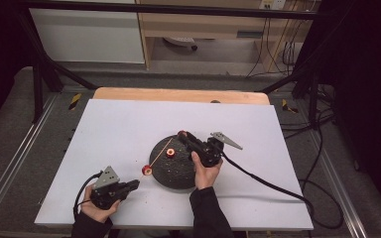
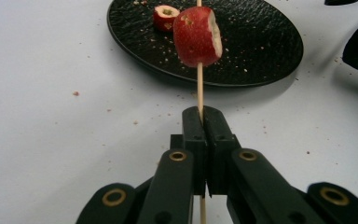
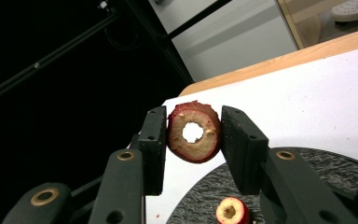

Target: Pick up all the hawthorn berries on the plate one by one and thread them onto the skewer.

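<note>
Skewer: a thin, pale wooden stick (image 2: pixel 200 88), straight and smooth; in the left gripper view it runs up from between the jaws and out over the plate.
Skewered fruit: a cored red fruit piece (image 2: pixel 197 36), glossy red skin, pale cut face on its right side, threaded on the skewer a short way beyond the jaw tips, apart from them.
Left gripper: the left gripper (image 2: pixel 205 114) has its black jaws clenched flat together on the skewer, which passes through the seam between the pads.
Ring piece: a round cored fruit ring (image 3: pixel 194 132), dark red rim, tan moist flesh, clean round hole through the middle, raised above the plate's far edge.
Right gripper: the right gripper (image 3: pixel 194 135) grasps the ring by its rim; both textured black pads press its left and right sides, the hole facing the camera.
Loose piece: a small cored fruit piece (image 3: pixel 232 211) with red skin and a pale top lies on the plate below the ring.
Plate: round, black, rough stone-like surface (image 1: pixel 166 171), flecked with crumbs.
Table: matte white top (image 1: pixel 119 129) with scattered red crumbs, a wooden edge at the far side.
</note>
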`<state>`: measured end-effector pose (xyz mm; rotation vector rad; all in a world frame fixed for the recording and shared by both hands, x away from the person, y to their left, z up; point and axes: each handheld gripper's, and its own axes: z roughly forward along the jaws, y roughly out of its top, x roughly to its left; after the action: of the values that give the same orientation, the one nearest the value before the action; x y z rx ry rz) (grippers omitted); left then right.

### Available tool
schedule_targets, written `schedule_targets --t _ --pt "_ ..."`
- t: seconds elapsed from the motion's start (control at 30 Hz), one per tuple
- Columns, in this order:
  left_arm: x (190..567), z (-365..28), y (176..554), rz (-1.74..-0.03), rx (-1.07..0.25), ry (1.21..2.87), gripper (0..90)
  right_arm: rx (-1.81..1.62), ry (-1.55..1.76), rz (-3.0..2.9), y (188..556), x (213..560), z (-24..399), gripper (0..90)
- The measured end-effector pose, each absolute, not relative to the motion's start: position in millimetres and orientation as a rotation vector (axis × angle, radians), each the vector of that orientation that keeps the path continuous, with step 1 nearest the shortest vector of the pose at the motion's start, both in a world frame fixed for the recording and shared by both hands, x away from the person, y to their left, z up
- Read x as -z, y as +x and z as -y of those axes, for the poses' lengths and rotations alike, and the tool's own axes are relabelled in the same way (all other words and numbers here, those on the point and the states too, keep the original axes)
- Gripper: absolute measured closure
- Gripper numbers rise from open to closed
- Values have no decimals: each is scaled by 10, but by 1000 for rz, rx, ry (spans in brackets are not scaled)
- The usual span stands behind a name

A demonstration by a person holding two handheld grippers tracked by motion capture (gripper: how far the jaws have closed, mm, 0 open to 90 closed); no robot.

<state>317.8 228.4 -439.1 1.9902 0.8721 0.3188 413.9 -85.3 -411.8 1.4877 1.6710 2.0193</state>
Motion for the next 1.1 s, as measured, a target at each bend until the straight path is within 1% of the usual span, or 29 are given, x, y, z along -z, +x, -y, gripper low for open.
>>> schedule_targets --t 0.77,1.1 --pt "4426 -2137 3142 -863 -299 1982 884 -2100 1526 -1572 4125 4211 781 627" --pt "4426 -2100 3137 -887 -297 1953 884 -2130 1533 -1544 4103 4241 758 627"
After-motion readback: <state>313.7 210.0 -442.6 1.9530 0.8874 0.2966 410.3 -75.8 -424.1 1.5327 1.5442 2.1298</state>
